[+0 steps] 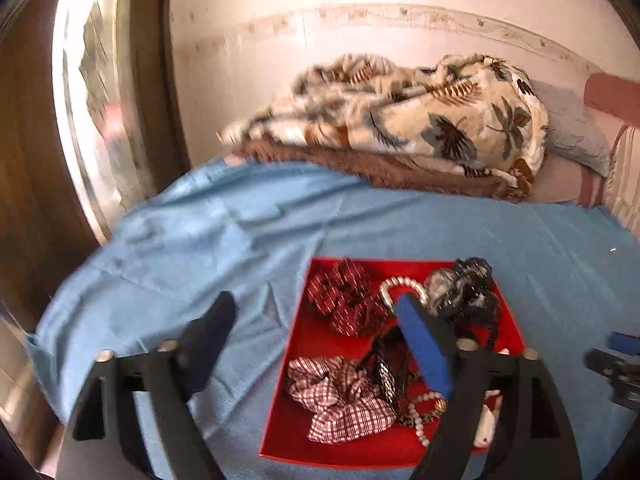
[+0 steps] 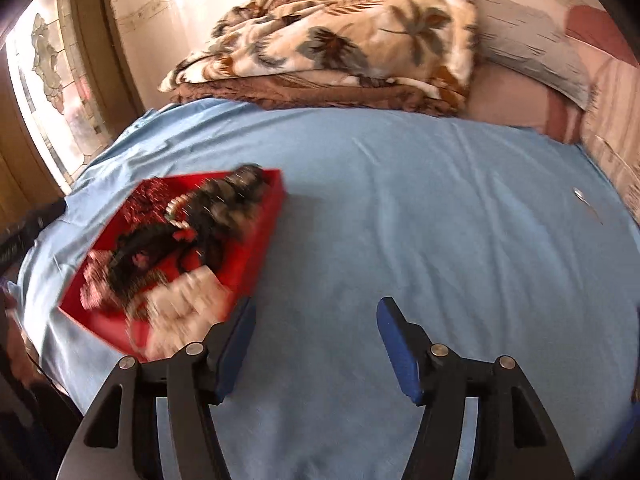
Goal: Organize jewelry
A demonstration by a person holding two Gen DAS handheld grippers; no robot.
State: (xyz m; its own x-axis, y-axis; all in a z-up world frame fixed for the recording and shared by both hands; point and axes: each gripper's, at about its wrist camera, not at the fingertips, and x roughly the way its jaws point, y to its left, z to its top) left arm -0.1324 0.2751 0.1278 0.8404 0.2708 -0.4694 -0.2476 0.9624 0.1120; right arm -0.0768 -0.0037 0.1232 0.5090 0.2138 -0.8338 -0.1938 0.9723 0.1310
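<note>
I have both grippers above the bed, which is covered by a light blue sheet (image 2: pixel 400 208). My left gripper (image 1: pixel 320 312) has its jaws spread wide with nothing between them; one finger hangs over the bare sheet, the other, blue-padded finger (image 1: pixel 424 344) over the shallow red rectangular tray (image 1: pixel 320 412). My right gripper (image 2: pixel 316 320) also has its jaws apart and empty, over bare sheet just beside the tray's near right corner.

The jewellery and hair pieces all lie inside the tray. At its far left corner is a dark red scrunchie with pale dashes (image 1: pixel 344 296); beside it, at the far right corner, a black and grey scrunchie (image 1: pixel 464 288). Between those two sits a ring of white pearl beads (image 1: pixel 400 284), partly hidden by my left finger. At the near left corner lies a red and white checked scrunchie (image 1: pixel 340 396). In the middle is a tangle of black and gold chain (image 1: pixel 386 376), touching a strand of small white beads (image 1: pixel 420 424) toward the near edge. In the right wrist view the tray is blurred.

At the head of the bed, well apart from the tray, lies a crumpled cream blanket with a leaf print (image 2: pixel 340 44) on a brown blanket (image 2: pixel 304 96).
</note>
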